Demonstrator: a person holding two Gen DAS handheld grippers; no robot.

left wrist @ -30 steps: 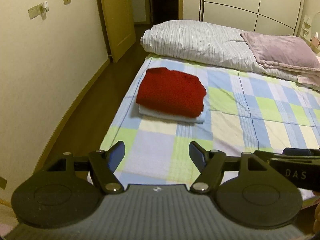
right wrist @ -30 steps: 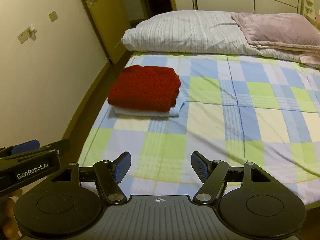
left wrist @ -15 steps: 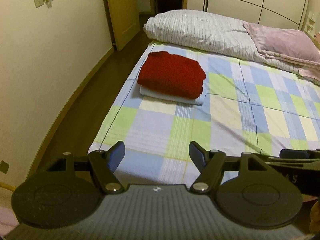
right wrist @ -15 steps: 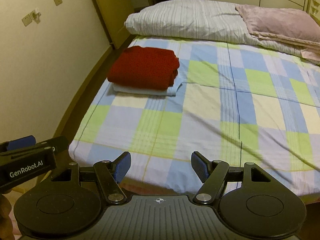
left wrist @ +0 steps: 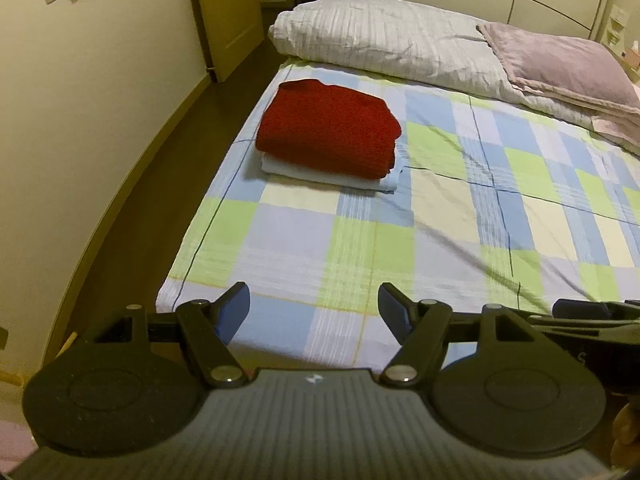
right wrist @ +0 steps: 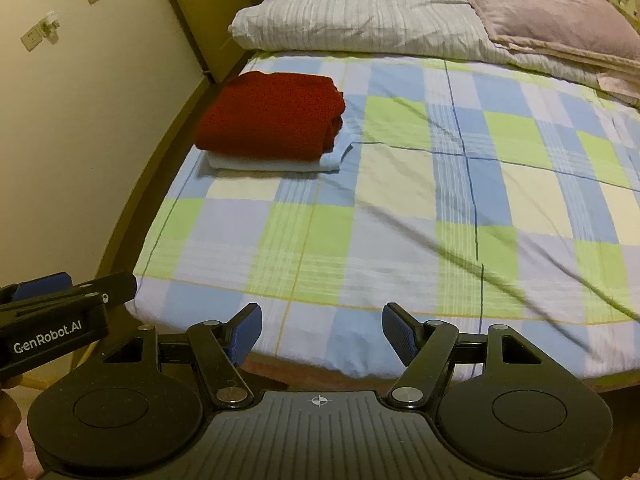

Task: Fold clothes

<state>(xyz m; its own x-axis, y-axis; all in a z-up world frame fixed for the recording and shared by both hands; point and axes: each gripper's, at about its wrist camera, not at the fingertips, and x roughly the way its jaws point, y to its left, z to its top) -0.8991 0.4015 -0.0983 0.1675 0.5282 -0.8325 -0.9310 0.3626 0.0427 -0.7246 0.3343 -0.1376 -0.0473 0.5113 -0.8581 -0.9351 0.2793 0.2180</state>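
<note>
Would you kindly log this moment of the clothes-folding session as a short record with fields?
surface: bed with checked sheet
folded stack: red garment lying on a light blue garment, near the bed's left edge
head of bed: striped duvet, mauve blanket
left claw: open, nothing between its fingers, over the bed's foot edge
right claw: open, nothing between its fingers, over the bed's foot edge
unfolded clothes: none in view
</note>
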